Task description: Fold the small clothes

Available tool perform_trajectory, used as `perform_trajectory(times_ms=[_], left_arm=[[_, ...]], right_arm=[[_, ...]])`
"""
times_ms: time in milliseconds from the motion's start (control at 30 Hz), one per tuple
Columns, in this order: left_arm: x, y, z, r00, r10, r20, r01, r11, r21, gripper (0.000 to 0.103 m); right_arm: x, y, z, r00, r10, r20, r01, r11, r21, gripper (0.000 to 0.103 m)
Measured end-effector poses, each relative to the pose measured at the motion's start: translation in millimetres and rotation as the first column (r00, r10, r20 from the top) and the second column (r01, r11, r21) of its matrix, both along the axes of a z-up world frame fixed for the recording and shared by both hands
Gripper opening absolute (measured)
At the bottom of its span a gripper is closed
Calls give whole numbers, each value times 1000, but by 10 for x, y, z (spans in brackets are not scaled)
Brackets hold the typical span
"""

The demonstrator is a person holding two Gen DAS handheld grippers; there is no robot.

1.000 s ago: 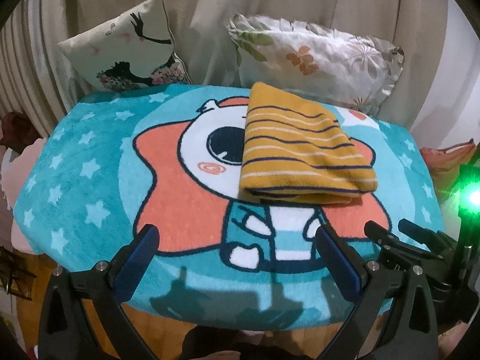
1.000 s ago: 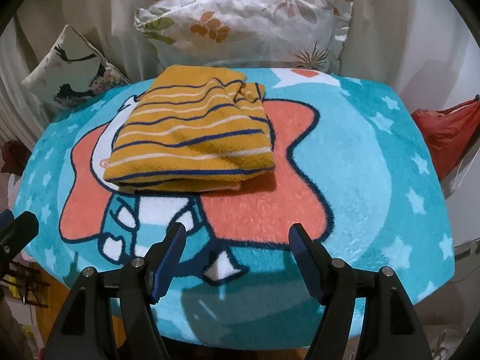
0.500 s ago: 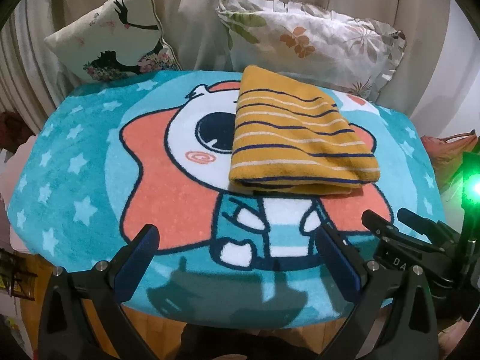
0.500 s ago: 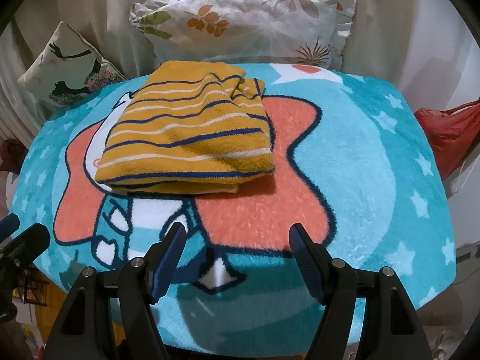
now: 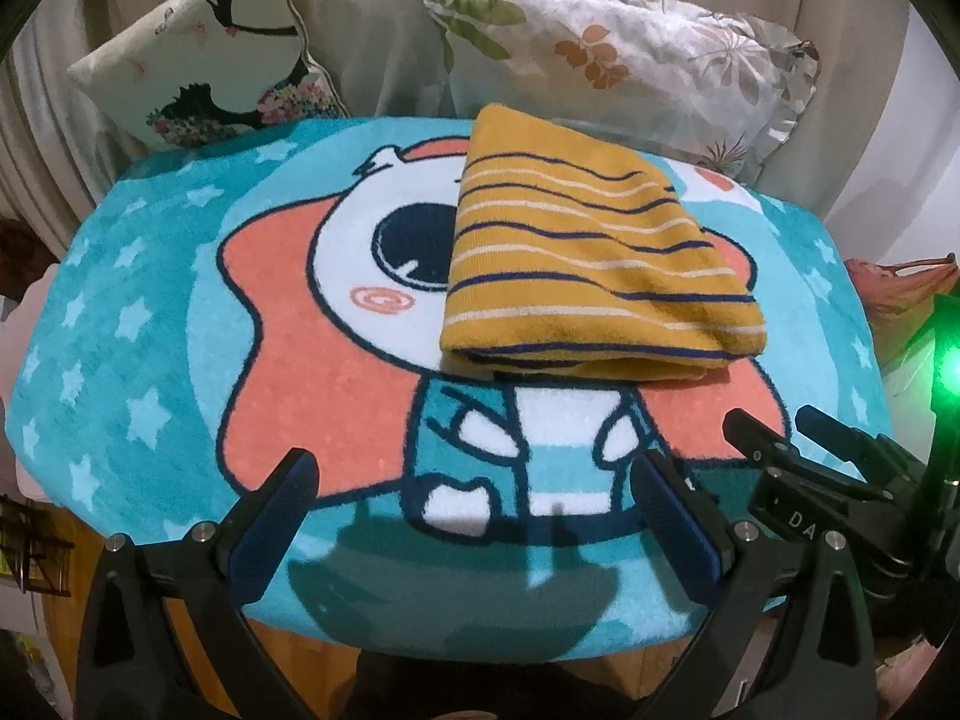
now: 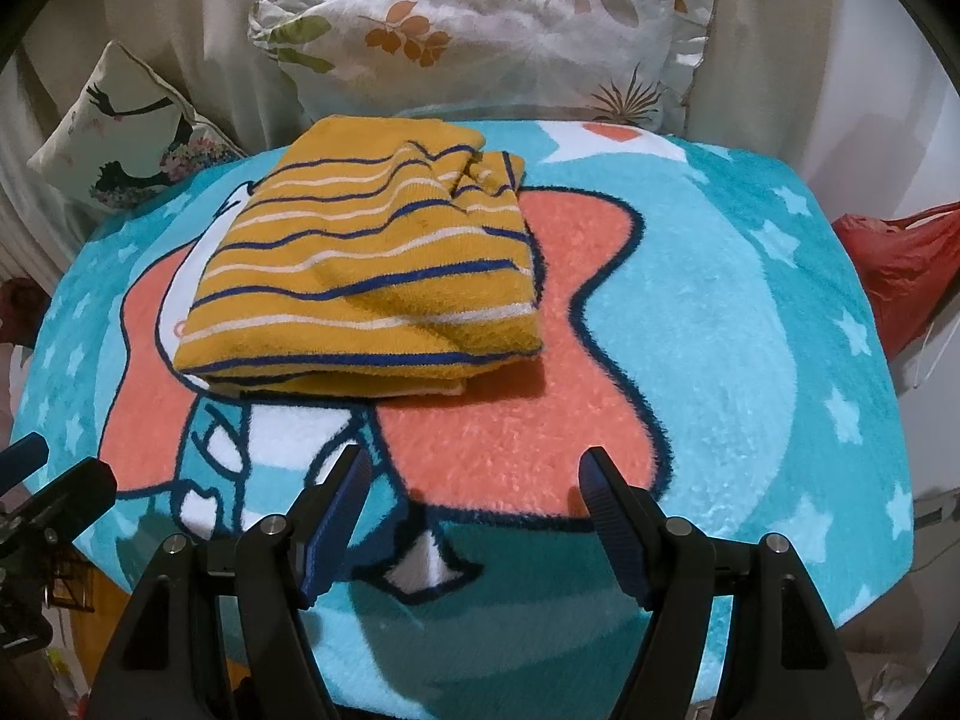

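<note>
A mustard-yellow garment with navy and white stripes [image 5: 576,258] lies folded into a thick rectangle on the teal cartoon blanket [image 5: 138,312]. It also shows in the right wrist view [image 6: 372,264], with a bunched corner at its far right. My left gripper [image 5: 474,468] is open and empty, over the blanket's near edge, short of the garment. My right gripper [image 6: 477,462] is open and empty, near the blanket's front edge, below the garment. The right gripper also shows at the lower right of the left wrist view [image 5: 798,426].
Two pillows lean against the curtain behind the blanket: a bird-print one [image 5: 210,42] at left and a floral one [image 5: 618,54] at right. A red bag [image 6: 900,276] hangs at the right. A green light [image 5: 951,366] glows at the right edge.
Both grippers have drifted slightly, so the garment sits a little differently in each view. The garment itself has not moved and both grippers stay open.
</note>
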State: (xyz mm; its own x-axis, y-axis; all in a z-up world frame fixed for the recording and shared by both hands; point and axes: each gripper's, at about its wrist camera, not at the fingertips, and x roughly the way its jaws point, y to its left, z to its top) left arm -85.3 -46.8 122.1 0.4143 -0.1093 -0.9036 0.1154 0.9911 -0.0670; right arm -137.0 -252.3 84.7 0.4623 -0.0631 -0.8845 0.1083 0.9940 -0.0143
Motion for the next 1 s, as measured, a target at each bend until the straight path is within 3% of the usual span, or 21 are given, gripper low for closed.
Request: perform_trajectory(times_ms=[200,1000], left_arm=[[55,-20,-94,999,4,-40,-4,1000,1,103],[105,-112,-182,997,1,-73,0,1000,5,103]], right_arm=[[37,2,-30,1000,7,-9,-7,1000,-10,77],[114,-91,-105,999,-3,-33,3,1000,-8,78]])
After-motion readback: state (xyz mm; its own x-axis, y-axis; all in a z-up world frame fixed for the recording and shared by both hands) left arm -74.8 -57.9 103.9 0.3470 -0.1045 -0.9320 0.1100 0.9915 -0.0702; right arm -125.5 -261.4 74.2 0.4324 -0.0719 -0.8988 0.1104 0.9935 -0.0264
